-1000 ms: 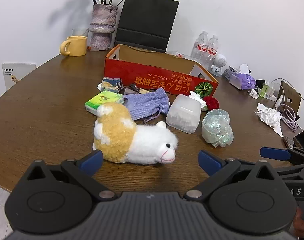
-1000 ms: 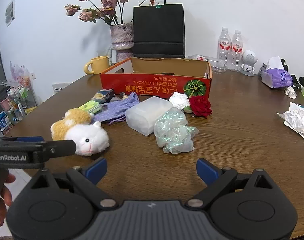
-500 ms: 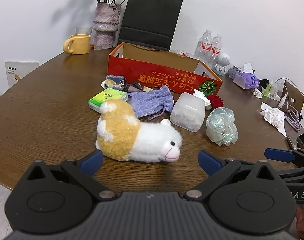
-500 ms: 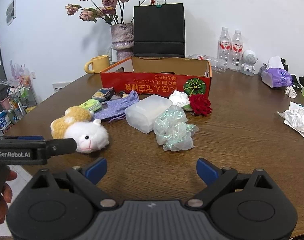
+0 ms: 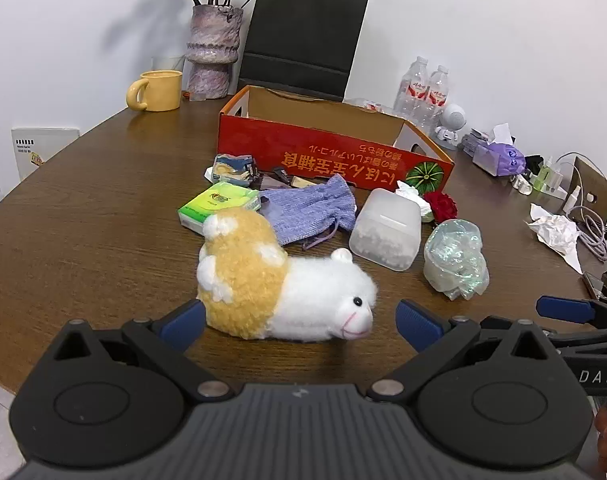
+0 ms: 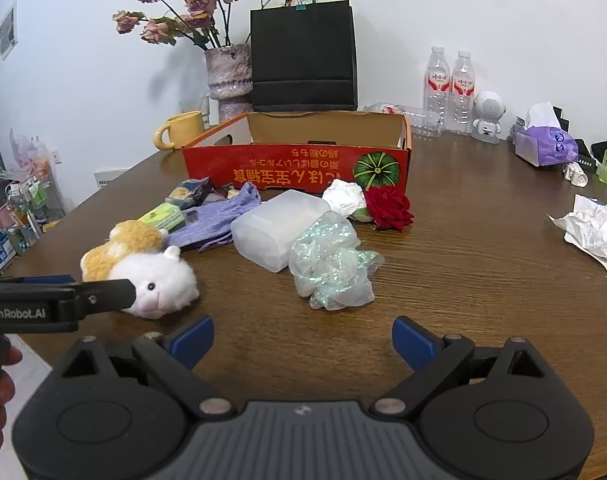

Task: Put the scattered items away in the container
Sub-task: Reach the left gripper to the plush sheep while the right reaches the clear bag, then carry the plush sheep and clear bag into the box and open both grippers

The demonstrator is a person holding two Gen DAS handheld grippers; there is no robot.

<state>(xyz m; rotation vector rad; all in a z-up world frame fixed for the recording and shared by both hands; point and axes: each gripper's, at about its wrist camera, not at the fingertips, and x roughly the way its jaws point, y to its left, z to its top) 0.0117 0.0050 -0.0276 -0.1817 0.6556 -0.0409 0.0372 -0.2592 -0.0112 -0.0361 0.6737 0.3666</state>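
Both grippers (image 5: 299, 322) (image 6: 302, 338) low, jaws wide.

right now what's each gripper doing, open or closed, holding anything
Left gripper: open, holding nothing, its fingers either side of the plush toy.
Right gripper: open, holding nothing, above bare table.

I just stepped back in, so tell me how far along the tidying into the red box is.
Nothing looks done: the visible part of the red cardboard box is bare. In hand: the open left gripper is closing in on the white-and-tan plush toy; the right gripper is open, holding nothing. Left: the plush, purple knitted pouch, frosted plastic tub, crumpled iridescent wrap and red rose.
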